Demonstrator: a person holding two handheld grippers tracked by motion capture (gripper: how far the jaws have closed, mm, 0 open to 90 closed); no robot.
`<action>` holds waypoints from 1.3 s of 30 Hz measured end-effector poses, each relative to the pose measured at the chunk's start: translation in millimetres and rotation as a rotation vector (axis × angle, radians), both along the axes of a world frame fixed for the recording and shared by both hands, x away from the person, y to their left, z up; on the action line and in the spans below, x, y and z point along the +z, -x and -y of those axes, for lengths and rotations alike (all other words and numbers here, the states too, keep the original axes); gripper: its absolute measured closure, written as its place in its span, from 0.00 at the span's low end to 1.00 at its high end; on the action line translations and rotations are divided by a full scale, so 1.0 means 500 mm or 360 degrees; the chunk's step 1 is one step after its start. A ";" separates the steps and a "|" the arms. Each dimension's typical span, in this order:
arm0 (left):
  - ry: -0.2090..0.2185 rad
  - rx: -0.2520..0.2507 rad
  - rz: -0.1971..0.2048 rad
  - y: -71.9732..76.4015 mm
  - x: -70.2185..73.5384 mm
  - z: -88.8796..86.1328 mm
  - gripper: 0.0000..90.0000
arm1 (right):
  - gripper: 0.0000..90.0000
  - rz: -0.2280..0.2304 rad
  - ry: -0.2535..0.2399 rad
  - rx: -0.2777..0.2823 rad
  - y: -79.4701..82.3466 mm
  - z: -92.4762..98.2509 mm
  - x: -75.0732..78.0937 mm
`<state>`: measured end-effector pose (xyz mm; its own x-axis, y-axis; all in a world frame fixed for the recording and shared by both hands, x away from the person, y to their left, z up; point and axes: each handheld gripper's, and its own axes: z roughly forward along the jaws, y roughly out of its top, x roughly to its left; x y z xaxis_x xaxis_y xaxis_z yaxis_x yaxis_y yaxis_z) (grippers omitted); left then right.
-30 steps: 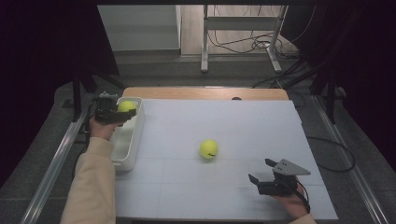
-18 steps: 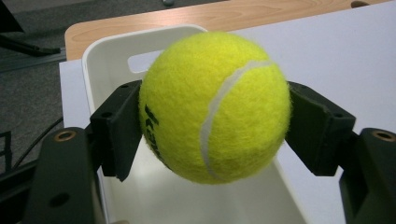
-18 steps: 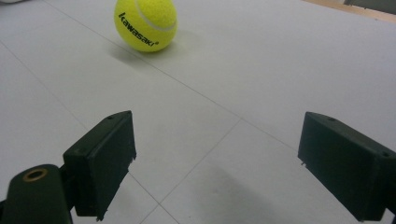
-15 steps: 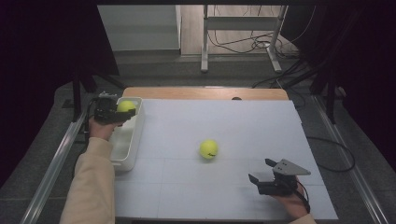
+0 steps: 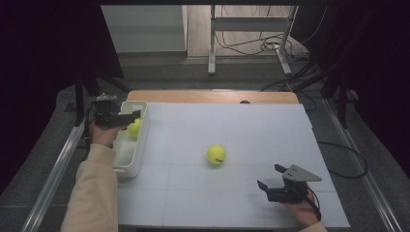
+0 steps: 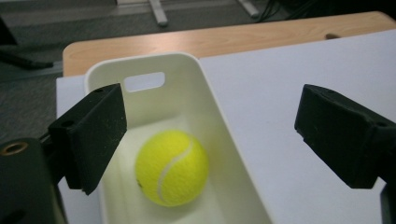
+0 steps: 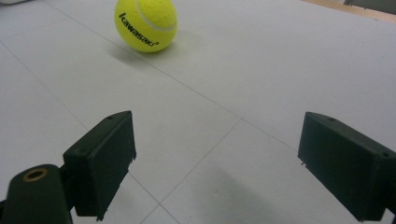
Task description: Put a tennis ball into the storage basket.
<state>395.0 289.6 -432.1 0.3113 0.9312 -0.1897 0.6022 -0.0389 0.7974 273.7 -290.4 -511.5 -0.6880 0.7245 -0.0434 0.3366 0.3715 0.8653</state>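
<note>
With the left gripper (image 5: 129,117) having just spread its jaws wide above the bin (image 5: 141,145), nothing between them, and one ball (image 6: 171,167) now inside it, that ball could bounce out, while the right gripper (image 5: 271,177), jaws spread and empty, might nudge the other ball (image 5: 216,154) farther from the bin.

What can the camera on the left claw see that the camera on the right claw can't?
The left gripper view alone has the white plastic bin, a yellow tennis ball in the bin and the brown wooden table edge. The right gripper view alone has the yellow tennis ball with black lettering, lying loose on the white table mat. Both look past two wide-apart black jaws with nothing between them, over that same mat.
</note>
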 end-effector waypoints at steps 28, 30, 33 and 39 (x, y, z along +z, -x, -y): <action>0.0136 -0.0251 0.0186 0.078 0.007 0.031 0.12 | 0.13 0.0004 0.0002 0.0001 0.001 0.000 0.000; 0.0145 -0.0262 0.0193 0.080 0.007 0.033 0.12 | 0.13 0.0006 0.0000 0.0003 0.001 0.000 0.000; 0.0139 -0.0281 0.0198 0.083 0.008 0.038 0.12 | 0.13 0.0005 -0.0004 -0.0001 0.001 0.001 0.001; 0.0130 -0.0316 0.0206 0.093 0.009 0.049 0.12 | 0.13 0.0001 0.0003 -0.0008 -0.003 0.000 0.000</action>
